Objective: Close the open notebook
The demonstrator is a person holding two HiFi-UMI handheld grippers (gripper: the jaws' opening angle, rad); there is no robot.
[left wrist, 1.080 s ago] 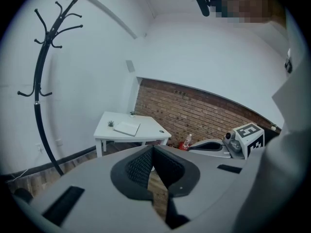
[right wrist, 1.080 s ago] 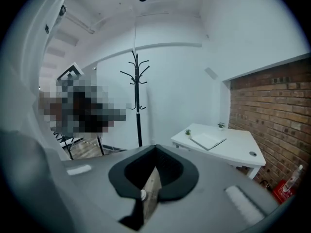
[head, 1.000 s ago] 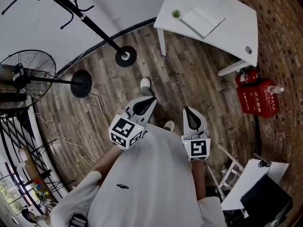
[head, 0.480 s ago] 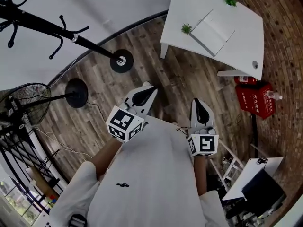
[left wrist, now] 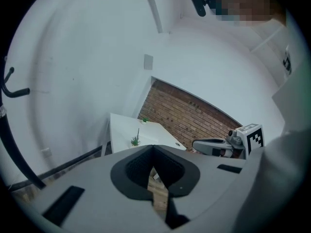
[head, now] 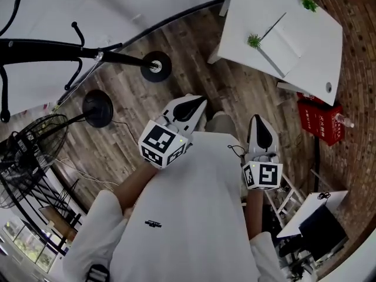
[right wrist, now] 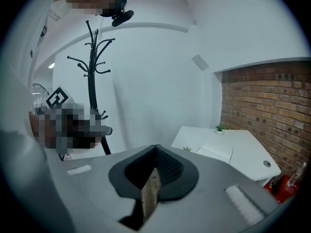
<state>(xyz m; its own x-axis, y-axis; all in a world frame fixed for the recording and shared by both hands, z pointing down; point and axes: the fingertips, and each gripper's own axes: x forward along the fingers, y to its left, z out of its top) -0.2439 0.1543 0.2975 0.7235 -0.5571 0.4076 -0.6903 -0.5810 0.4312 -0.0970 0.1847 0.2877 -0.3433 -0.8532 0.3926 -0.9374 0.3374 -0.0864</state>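
Desk (head: 320,63) w/ open notebook (head: 292,40) nearer vs 1 s ago; L gripper (head: 201,101), R gripper (head: 257,118) jaws together, empty.

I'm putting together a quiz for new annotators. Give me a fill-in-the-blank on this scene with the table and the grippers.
The white table carries an open notebook and ____ small green plants. The wall beside it is bare ____. The box on the floor is ____. The left gripper and right gripper are both ____, holding nothing.
Missing: two; brick; red; shut.
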